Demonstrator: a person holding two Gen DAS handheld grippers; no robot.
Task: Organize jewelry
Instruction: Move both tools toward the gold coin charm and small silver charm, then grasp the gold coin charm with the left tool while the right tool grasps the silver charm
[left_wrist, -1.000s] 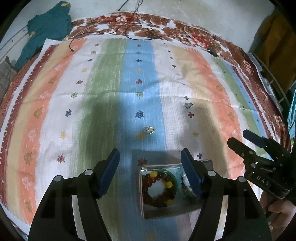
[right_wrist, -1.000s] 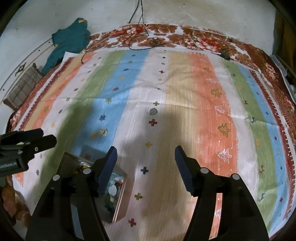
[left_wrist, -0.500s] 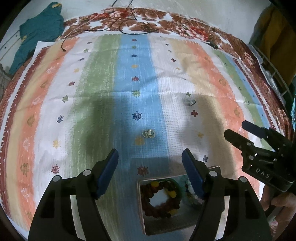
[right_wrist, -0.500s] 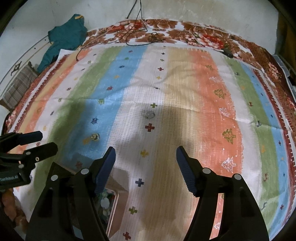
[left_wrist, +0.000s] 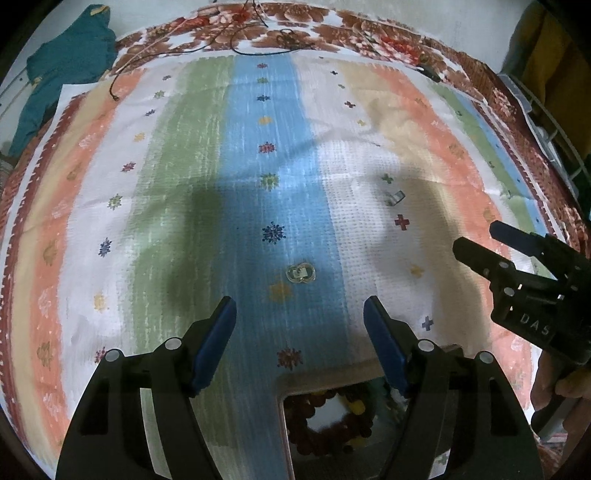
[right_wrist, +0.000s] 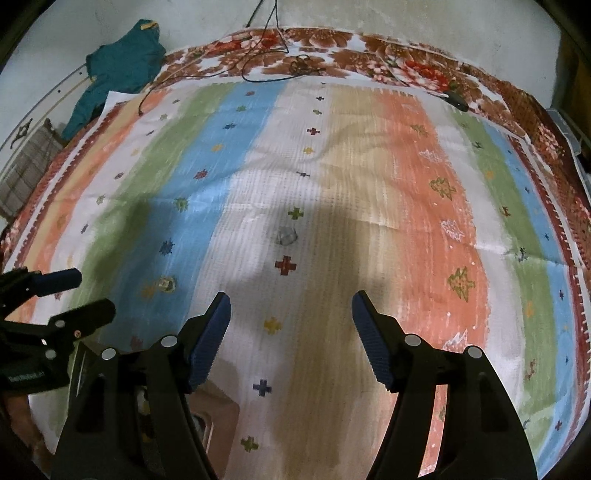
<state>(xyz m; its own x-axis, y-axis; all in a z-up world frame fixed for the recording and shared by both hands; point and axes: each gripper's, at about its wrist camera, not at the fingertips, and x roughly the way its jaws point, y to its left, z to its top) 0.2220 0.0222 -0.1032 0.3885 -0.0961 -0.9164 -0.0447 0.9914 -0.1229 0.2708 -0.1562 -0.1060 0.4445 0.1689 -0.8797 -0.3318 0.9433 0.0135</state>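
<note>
Two grippers hang over the striped cloth (left_wrist: 177, 155), and we see both sets of fingers spread wide with nothing between them. In the left wrist view, the left gripper (left_wrist: 299, 317) sits low in the frame, with a small pale ring-like trinket (left_wrist: 300, 273) on the blue stripe just above it. A second pale piece (left_wrist: 394, 198) lies right of center on the white stripe. Our clear box (left_wrist: 291, 386) with the beaded bracelet (left_wrist: 328, 424) is at the bottom edge. The right gripper (right_wrist: 291, 310) points toward that second piece.
</note>
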